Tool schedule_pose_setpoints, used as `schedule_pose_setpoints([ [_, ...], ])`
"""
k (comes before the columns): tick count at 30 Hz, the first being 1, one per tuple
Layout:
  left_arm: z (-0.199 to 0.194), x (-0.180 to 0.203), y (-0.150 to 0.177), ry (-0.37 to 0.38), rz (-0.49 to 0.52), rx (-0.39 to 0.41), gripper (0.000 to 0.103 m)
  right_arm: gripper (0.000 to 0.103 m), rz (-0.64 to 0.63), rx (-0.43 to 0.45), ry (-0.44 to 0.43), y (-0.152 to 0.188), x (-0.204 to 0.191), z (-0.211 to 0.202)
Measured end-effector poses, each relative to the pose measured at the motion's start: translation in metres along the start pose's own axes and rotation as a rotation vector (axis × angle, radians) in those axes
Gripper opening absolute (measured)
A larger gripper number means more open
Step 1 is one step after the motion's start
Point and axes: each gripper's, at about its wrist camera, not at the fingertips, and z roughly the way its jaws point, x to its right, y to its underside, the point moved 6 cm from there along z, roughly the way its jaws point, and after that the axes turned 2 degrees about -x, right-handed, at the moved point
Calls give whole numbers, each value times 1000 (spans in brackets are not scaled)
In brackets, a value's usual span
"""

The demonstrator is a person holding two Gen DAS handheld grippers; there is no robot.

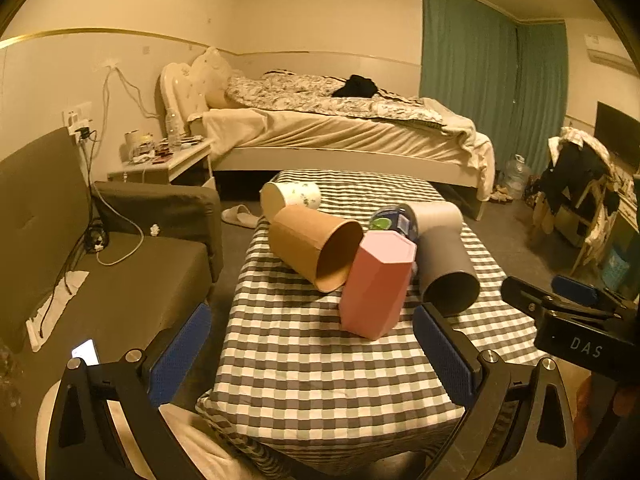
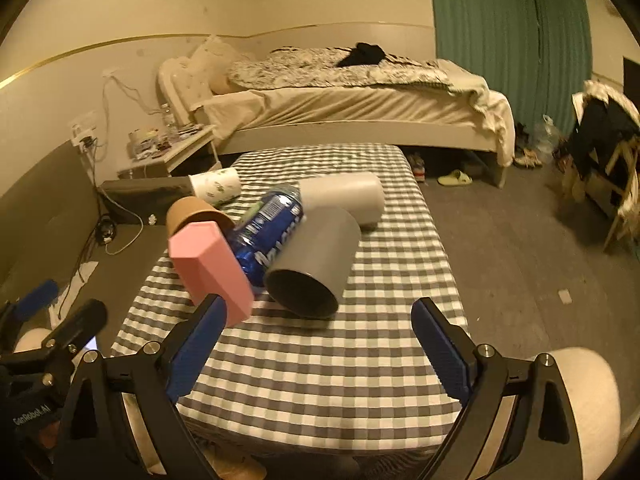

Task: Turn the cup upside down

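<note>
Several cups lie on their sides on a checked tablecloth [image 1: 304,360]: a pink hexagonal cup [image 1: 376,284] [image 2: 212,272], a brown paper cup [image 1: 312,246] [image 2: 192,214], a dark grey cup [image 1: 446,272] [image 2: 314,260] with its mouth towards me, a light grey cup [image 2: 348,196] and a white patterned cup [image 1: 292,196] [image 2: 216,186]. A blue bottle [image 2: 272,232] lies among them. My left gripper [image 1: 312,354] is open, just short of the pink cup. My right gripper [image 2: 320,350] is open, just short of the dark grey cup.
A dark sofa [image 1: 100,272] stands left of the table, with a cable and a lit phone [image 1: 86,352]. A bed [image 1: 340,128] and a cluttered nightstand [image 1: 168,156] are behind. A chair draped with clothes [image 1: 580,184] stands at the right. Green curtains [image 1: 492,72] hang behind.
</note>
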Motion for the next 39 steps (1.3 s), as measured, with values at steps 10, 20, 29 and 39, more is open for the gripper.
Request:
schedule_pose_setpoints([
  [10, -1, -1, -1, -36, 5, 19, 103, 96, -9, 10, 16, 1, -4, 2],
  [20, -2, 1, -1, -53, 24, 24, 103, 96, -13, 12, 20, 1, -5, 0],
  [29, -4, 2, -1, -60, 28, 26, 103, 96, -19, 13, 24, 3, -5, -1],
  [39, -3, 1, -1, -59, 28, 25, 103, 96, -19, 12, 24, 3, -5, -1],
])
